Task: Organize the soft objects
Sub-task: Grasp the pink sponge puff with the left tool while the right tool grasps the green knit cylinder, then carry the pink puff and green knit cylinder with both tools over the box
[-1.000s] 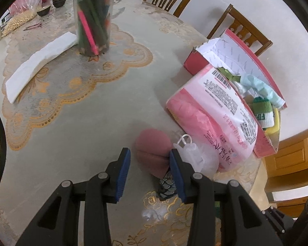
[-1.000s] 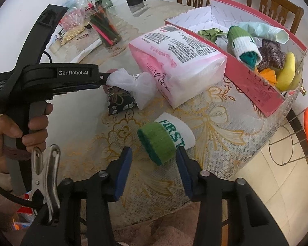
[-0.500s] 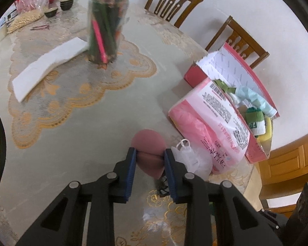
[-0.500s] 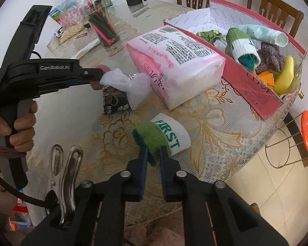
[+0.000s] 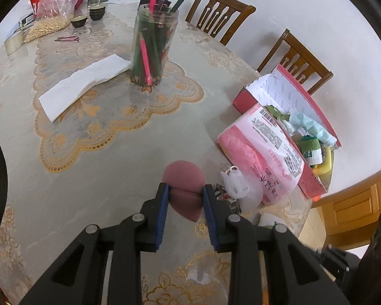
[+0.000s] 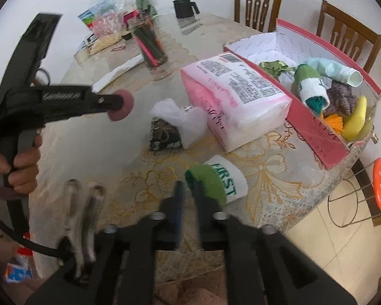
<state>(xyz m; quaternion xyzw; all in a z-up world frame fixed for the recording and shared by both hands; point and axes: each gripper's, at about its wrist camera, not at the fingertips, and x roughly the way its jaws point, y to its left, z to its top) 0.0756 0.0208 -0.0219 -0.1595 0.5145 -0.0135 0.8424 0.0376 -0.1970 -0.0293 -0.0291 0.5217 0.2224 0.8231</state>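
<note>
**Asker:** Blue-padded, are those the claws nearest the cameras? What are they doing?

**Describer:** Yes. The left gripper is pinching a dusty-pink sponge, a teardrop-shaped puff, between its pads, and is holding it clear of the table. In the right wrist view that puff is showing at nine o'clock, with a hand gripping the black handle below it. The right gripper is blurred. Its jaws have just been opening, and they are standing narrowly apart. The green end of a rolled sock marked "FIRST" is lying against the right finger, at about one o'clock from the tips, not between the pads.

**Asker:** And beyond the sock?

**Describer:** Lying at eleven o'clock is a small dark patterned pouch, touching a crumpled white plastic bag. A pink tissue pack is resting just beside the bag, against a red box at two o'clock. The box is holding another rolled sock, a mint cloth roll, a brown fuzzy item and a yellow banana toy.

**Asker:** Farther still?

**Describer:** A clear jar of pencils is standing at twelve o'clock, a folded white cloth beside it, and two wooden chairs are waiting behind.
</note>
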